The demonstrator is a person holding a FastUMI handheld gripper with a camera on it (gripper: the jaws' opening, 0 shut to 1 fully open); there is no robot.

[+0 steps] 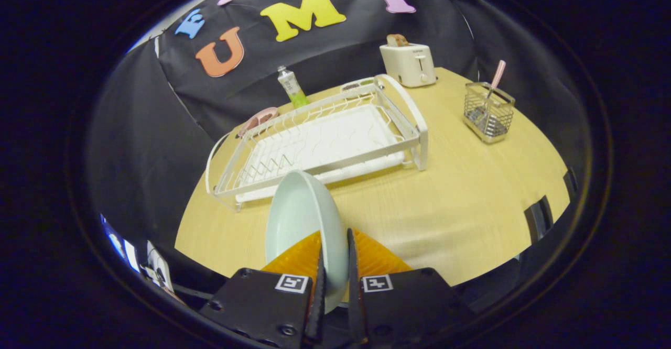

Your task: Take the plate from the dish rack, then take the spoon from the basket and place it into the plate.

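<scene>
The pale green glazed ceramic plate (304, 218) is clamped edge-on at its rim between the fingers of the tool (334, 273), above the wooden desk (461, 192), just in front of the white wire dish rack (325, 139). It is judged stiff, slippery and breakable; the rim is the only practical hold.

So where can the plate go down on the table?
The gripper is shut on the plate. The widest bare wood of the table lies between the dish rack and the wire basket, running toward the fingers. It is crowded behind the rack, near the tube and toaster.
</scene>
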